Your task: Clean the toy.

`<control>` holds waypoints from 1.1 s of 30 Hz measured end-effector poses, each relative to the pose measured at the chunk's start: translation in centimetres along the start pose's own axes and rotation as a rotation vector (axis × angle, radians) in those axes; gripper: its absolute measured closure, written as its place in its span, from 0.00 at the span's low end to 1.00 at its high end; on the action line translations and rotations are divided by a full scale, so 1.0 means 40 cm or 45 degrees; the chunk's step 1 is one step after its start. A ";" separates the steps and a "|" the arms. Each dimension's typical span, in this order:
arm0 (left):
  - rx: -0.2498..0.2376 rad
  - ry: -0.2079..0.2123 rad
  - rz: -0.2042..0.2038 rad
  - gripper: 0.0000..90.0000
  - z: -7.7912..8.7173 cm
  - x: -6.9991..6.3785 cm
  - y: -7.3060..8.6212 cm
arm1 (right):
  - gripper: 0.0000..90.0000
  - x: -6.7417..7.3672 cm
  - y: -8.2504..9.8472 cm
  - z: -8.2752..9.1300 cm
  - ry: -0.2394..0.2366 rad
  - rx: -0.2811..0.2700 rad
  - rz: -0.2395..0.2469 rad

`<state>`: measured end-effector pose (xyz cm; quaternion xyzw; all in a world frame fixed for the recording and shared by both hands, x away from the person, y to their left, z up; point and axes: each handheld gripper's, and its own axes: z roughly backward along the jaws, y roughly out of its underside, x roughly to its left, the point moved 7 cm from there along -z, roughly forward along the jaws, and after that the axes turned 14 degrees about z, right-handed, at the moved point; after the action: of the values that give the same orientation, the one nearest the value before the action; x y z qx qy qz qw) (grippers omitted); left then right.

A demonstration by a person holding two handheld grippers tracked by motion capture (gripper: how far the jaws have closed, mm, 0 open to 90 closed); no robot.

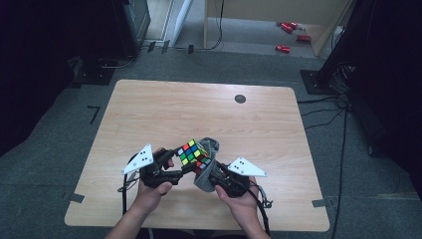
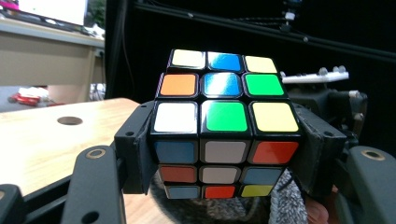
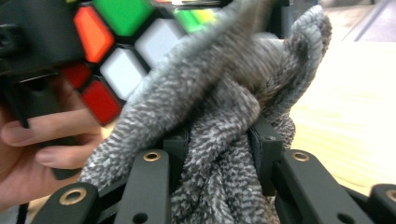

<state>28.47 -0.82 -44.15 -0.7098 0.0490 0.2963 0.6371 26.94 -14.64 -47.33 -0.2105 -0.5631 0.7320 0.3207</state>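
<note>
Clamping a cube (image 2: 224,135) (no lettering readable), the left gripper (image 2: 224,154) holds it while the right gripper (image 3: 218,154), at its 3 o'clock, pinches a grey cloth (image 3: 219,116) touching it.

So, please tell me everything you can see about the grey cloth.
The grey cloth looks like soft, fuzzy chenille with a speckled grey and white pile. It is bunched into thick folds and clamped between the jaws of the right gripper, above the wooden table. Its upper folds press against the puzzle cube, which the left gripper holds.
</note>
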 end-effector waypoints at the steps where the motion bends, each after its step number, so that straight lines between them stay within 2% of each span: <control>1: 0.001 0.007 -0.003 0.39 -0.004 -0.004 0.003 | 0.74 0.012 0.002 -0.005 -0.016 0.005 0.017; 3: 0.008 0.008 -0.008 0.39 -0.007 -0.005 0.005 | 0.74 0.040 0.015 -0.018 -0.051 0.046 0.060; 5: 0.014 -0.009 -0.012 0.39 -0.005 0.002 0.006 | 0.74 0.061 0.029 -0.029 -0.114 0.075 0.083; 7: 0.004 -0.023 -0.013 0.39 0.003 0.008 0.000 | 0.74 0.068 0.036 -0.034 -0.139 0.096 0.097; 10: -0.022 -0.029 -0.005 0.39 0.013 0.013 -0.013 | 0.74 0.039 0.031 -0.025 -0.094 0.094 0.080; 13: -0.010 -0.019 -0.003 0.39 0.009 0.010 -0.008 | 0.74 -0.012 0.014 -0.004 0.002 0.035 -0.015; 14: 0.001 -0.013 -0.005 0.39 0.003 0.006 -0.002 | 0.74 -0.018 0.009 0.001 0.013 0.013 -0.037; 16: 0.015 0.002 -0.013 0.39 -0.009 -0.005 0.009 | 0.74 -0.001 0.005 -0.001 -0.016 -0.001 -0.021; 18: 0.022 0.017 -0.007 0.39 -0.013 -0.009 0.011 | 0.74 0.027 0.017 -0.015 -0.037 0.050 0.036; 19: 0.023 0.018 -0.006 0.39 -0.013 -0.009 0.012 | 0.74 0.041 0.025 -0.024 -0.074 0.063 0.043; 21: 0.030 -0.004 -0.022 0.39 -0.011 -0.002 0.013 | 0.74 0.063 0.039 -0.036 -0.140 0.091 0.049; 22: 0.027 -0.011 -0.023 0.39 -0.008 0.000 0.011 | 0.74 0.070 0.044 -0.041 -0.146 0.108 0.072; 25: -0.006 -0.017 -0.013 0.39 0.006 0.007 -0.006 | 0.73 0.050 0.040 -0.035 -0.110 0.109 0.067; 29: -0.007 -0.017 0.000 0.39 0.008 0.011 -0.006 | 0.74 -0.016 0.019 -0.005 0.017 0.044 -0.046; 31: 0.016 -0.003 -0.002 0.39 -0.007 0.002 0.009 | 0.74 -0.015 0.013 -0.002 0.007 0.020 -0.054; 33: 0.029 0.017 -0.006 0.39 -0.018 -0.011 0.019 | 0.74 0.018 0.018 -0.015 -0.031 0.052 -0.002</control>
<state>28.05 -1.75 -44.60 -0.7045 0.0550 0.2895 0.6456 26.66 -13.83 -48.16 -0.1944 -0.5521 0.7456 0.3186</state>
